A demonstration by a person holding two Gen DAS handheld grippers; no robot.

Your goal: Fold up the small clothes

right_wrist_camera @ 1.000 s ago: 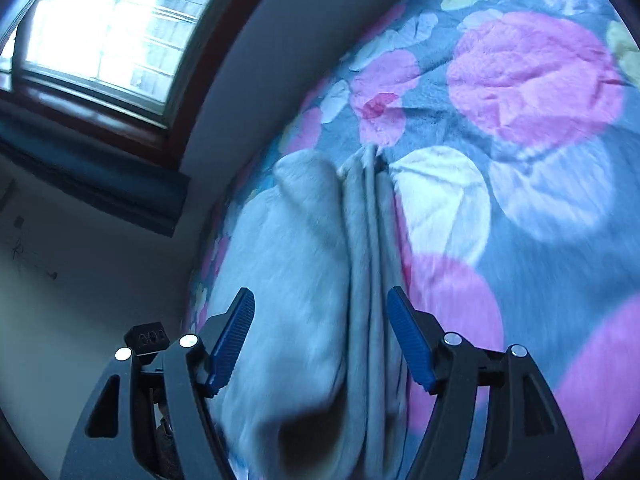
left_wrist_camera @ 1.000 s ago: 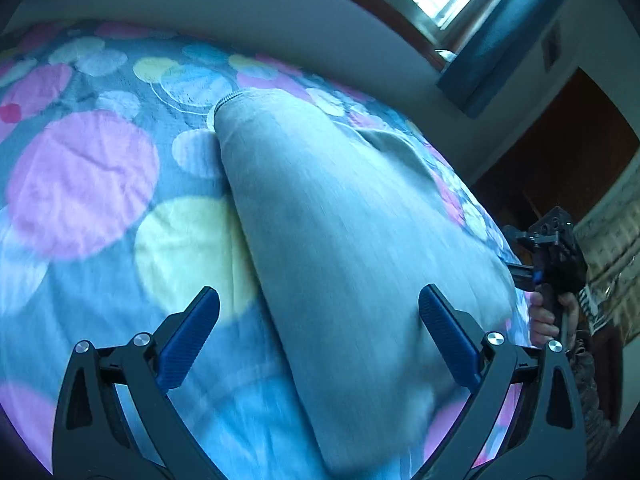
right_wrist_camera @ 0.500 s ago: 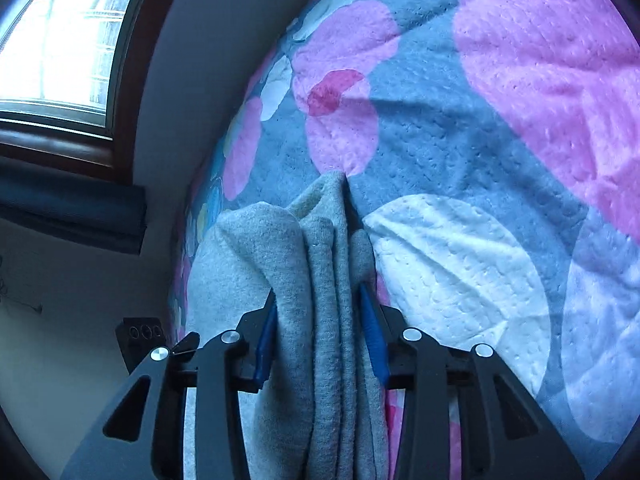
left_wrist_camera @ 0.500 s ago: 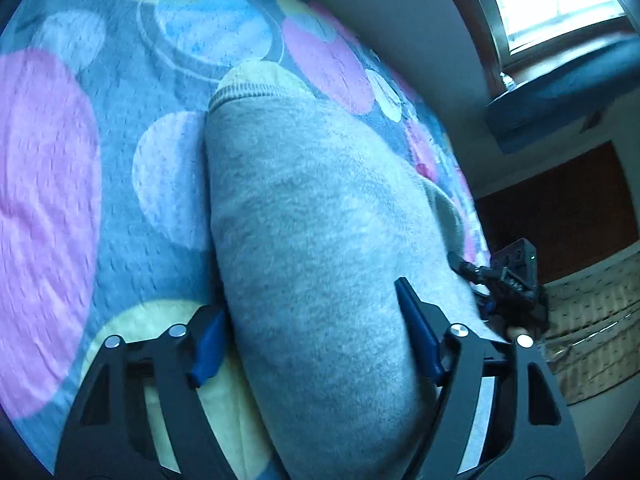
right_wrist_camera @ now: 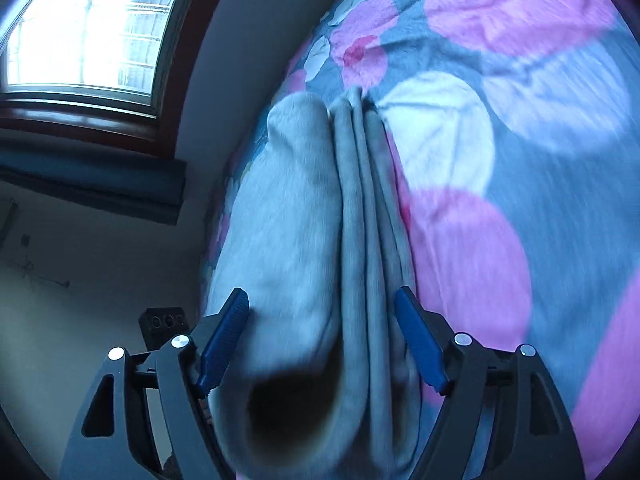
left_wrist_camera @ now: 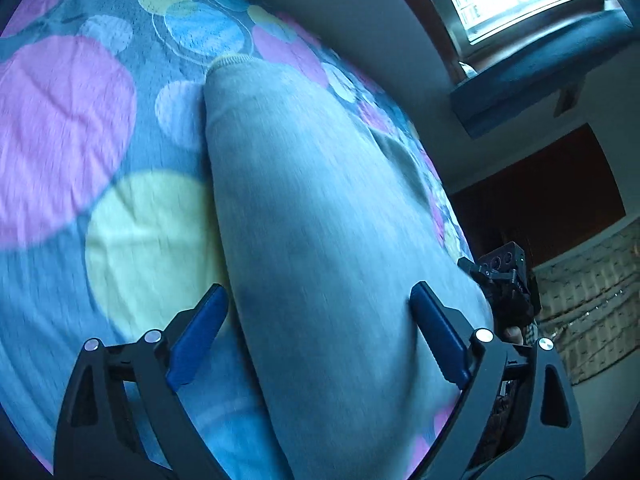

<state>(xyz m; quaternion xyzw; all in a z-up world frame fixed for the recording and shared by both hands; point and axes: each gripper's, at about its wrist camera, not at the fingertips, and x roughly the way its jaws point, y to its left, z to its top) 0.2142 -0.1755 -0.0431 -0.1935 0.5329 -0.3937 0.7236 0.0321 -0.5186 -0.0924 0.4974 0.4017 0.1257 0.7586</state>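
Observation:
A folded grey knit garment (left_wrist_camera: 304, 208) lies on the spotted bedspread (left_wrist_camera: 100, 216), its ribbed hem at the far end. My left gripper (left_wrist_camera: 318, 320) straddles its near end. The jaws are opening, cloth lies between them and the pads do not press on it. In the right wrist view the same garment (right_wrist_camera: 296, 216) shows its stacked folded edges along the right side. My right gripper (right_wrist_camera: 322, 336) straddles that end, its jaws opening too, with the pads off the cloth. The right gripper (left_wrist_camera: 508, 280) also shows at the garment's far side in the left wrist view.
The bedspread (right_wrist_camera: 560, 160) spreads wide to the right of the garment in the right wrist view. A wall and a bright window (right_wrist_camera: 88, 32) lie beyond the bed's edge. In the left wrist view a dark wooden door (left_wrist_camera: 540, 192) stands past the bed.
Half a second ago both grippers were pinched on the garment's ends. Both have since spread their jaws and drawn back a little. The garment stays flat on the bed.

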